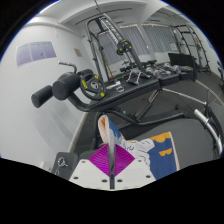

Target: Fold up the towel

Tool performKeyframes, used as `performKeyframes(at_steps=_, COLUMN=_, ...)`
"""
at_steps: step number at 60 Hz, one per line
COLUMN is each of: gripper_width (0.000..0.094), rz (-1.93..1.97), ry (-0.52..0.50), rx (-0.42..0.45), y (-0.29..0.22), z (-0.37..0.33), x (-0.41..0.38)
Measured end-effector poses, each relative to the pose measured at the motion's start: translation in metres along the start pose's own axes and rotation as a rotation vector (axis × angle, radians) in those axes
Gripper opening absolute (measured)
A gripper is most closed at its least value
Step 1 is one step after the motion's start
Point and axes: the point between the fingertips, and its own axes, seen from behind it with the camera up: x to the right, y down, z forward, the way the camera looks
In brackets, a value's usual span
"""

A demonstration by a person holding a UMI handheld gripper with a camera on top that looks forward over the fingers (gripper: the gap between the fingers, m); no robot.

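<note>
The gripper [113, 168] rides low in the view, its 2 fingers brought together with the magenta pads [104, 160] nearly meeting. A narrow strip of pale cloth, the towel [109, 133], rises from between the fingertips, so the fingers are clamped on it. Only this pinched, bunched part of the towel shows clearly; it stands up tilted, white with a blue edge and a hint of orange near its top. How far the rest of it extends is hard to make out, since the fingers cover its lower end.

Just right of the fingers lies a blue and white bundle [152, 148], possibly more fabric, though its shape cannot be told for sure. It rests on a pale surface [195, 145] that reaches away to the right.

Beyond is a room with gym equipment: a black padded handle [55, 90] on an exercise machine to the left, a tall weight frame [110, 40] at the middle, and a treadmill [185, 65] toward the right. A bright window [35, 52] sits in the left wall.
</note>
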Motion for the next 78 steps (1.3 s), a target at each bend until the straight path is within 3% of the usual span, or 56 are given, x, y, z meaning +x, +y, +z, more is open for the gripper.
performKeyframes(at_steps=8, gripper_width=0.003, rz=0.002, ry=0.092, rx=0.011, y=-0.008, z=-0.004, x=0.071)
performKeyframes(at_steps=23, gripper_width=0.0054, rz=-0.024, ry=0.25, rx=-0.042, y=0.035, z=0.015, x=0.19)
performKeyframes(at_steps=25, gripper_width=0.0162, rz=-0.032, ry=0.247, rx=-0.058, y=0.042, z=0.019, x=0.193)
performKeyframes(at_steps=30, gripper_width=0.088, rz=-0.081, ry=0.297, rx=-0.097, y=0.051, z=0.016, x=0.21)
performKeyframes(at_steps=33, gripper_width=0.0783, rz=-0.145, ry=0.331, rx=-0.062, y=0.043, z=0.006, x=0.212)
performKeyframes(at_steps=37, gripper_width=0.0871, rz=-0.191, ry=0.341, rx=-0.02, y=0.03, z=-0.018, x=0.204)
performKeyframes(at_steps=49, gripper_width=0.0858, rz=-0.218, ry=0.299, rx=0.034, y=0.018, z=-0.145, x=0.149)
performKeyframes(at_steps=62, gripper_width=0.0848, rz=-0.242, ry=0.296, rx=0.066, y=0.045, z=-0.291, x=0.095)
performKeyframes(at_steps=78, gripper_width=0.0855, rz=-0.286, ry=0.31, rx=0.122, y=0.071, z=-0.385, x=0.061)
